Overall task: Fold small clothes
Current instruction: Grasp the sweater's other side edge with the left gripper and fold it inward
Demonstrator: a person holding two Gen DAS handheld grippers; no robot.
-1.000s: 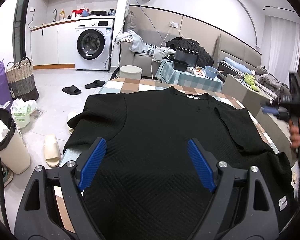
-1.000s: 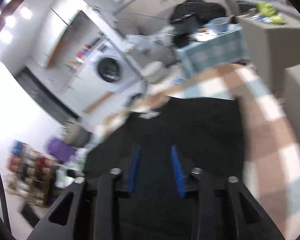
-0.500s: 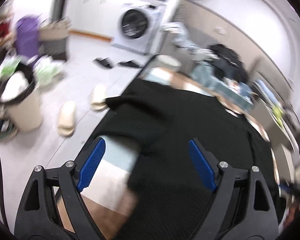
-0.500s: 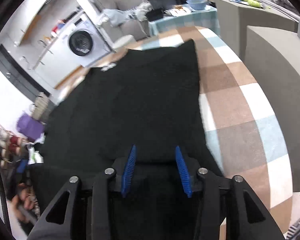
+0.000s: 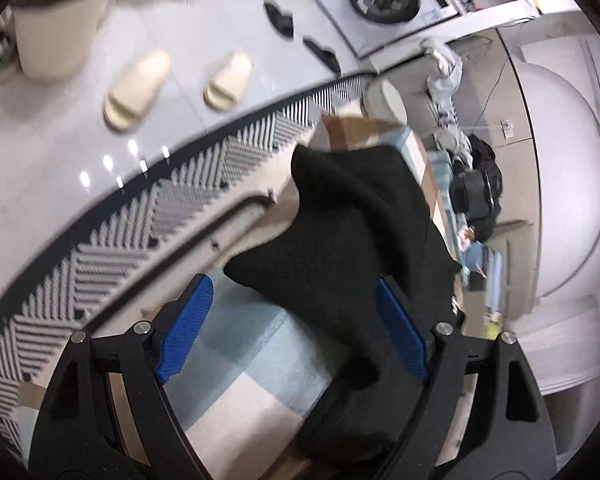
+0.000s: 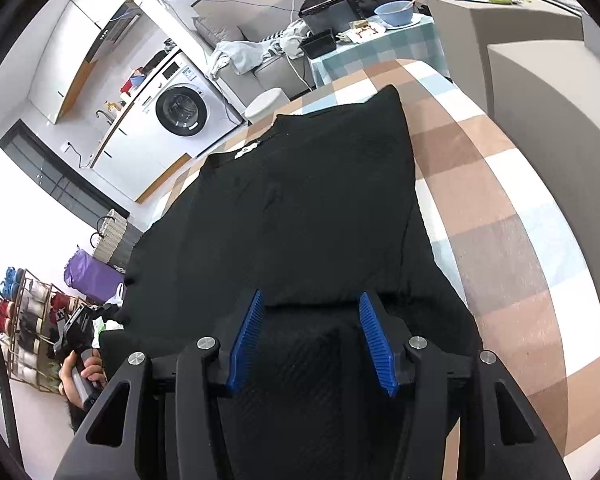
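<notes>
While over the black shirt (image 6: 300,208), both grippers spread: left gripper (image 5: 292,332) at its sleeve edge, right gripper (image 6: 312,336) mid-hem.

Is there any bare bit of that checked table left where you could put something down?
Yes: a broad strip of checked tablecloth lies bare along the black shirt on its right, up to the far corner. A smaller patch shows beside the sleeve, under the left gripper. The shirt covers the rest.
</notes>
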